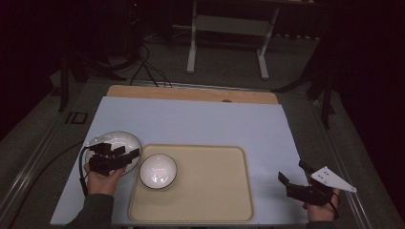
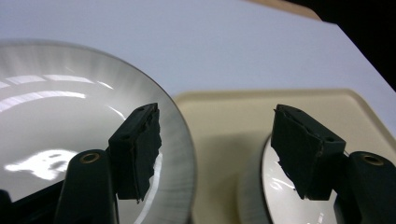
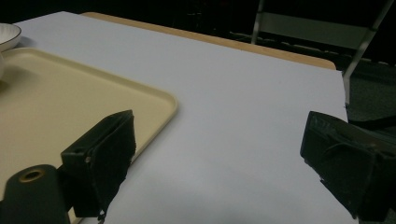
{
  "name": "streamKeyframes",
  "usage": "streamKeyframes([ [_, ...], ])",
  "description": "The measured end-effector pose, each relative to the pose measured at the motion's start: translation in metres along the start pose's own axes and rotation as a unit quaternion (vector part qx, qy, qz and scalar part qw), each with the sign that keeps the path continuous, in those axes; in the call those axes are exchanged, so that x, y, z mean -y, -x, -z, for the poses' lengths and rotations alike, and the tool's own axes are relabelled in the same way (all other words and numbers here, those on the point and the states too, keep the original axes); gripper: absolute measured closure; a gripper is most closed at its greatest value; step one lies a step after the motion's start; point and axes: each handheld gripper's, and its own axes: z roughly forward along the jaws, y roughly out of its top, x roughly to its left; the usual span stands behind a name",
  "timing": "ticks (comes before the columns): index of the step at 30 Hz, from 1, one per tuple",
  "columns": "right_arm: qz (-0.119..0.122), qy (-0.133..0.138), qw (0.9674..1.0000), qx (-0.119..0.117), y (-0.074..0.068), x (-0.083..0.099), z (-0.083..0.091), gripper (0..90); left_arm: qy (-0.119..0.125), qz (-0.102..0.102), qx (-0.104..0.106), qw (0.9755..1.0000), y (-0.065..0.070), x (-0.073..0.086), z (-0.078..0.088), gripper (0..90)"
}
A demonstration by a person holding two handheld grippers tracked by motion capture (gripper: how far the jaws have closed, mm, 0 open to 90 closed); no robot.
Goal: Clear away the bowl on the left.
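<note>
From above, my left gripper (image 1: 125, 153) hangs over the plate (image 1: 125, 138), at 9 o'clock from the bowl (image 1: 158, 171) on the tray (image 1: 215, 191). My right gripper (image 1: 292, 173) waits at 3 o'clock.

Left gripper view: jaws wide, empty, one above the plate (image 2: 70, 102), one above the bowl (image 2: 275, 186).

Right gripper view: jaws wide, empty; tray (image 3: 56, 102) at 10 o'clock.

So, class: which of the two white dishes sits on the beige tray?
The small bowl, in the tray's left end. The wider plate lies off it, on the table sheet.
</note>
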Motion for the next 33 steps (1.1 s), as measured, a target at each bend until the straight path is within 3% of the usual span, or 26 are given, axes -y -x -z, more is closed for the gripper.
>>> streamKeyframes([
  [8,0.000,0.000,1.0000,0.000,0.000,0.000,0.000,10.1,0.044,-0.016,-0.040,0.9981,-0.011,-0.002,0.015,34.0],
  [13,-0.001,0.000,1.0000,0.000,0.000,0.000,-0.001,10.1,0.058,-0.027,-0.063,0.9960,-0.016,-0.002,0.021,34.0],
  [20,0.000,-0.001,1.0000,0.000,0.000,0.000,-0.001,10.1,0.088,-0.062,-0.095,0.9896,-0.022,0.000,0.031,34.5],
  [23,-0.001,-0.001,1.0000,0.000,0.000,0.000,0.000,10.1,0.114,-0.074,-0.105,0.9852,-0.023,0.002,0.038,34.4],
  [28,-0.003,0.001,1.0000,0.001,0.001,0.000,0.001,10.1,0.154,-0.084,-0.111,0.9783,-0.024,0.007,0.053,34.8],
  [33,-0.005,0.002,1.0000,0.002,0.001,0.000,0.002,10.1,0.168,-0.100,-0.115,0.9740,-0.022,0.012,0.060,35.6],
])
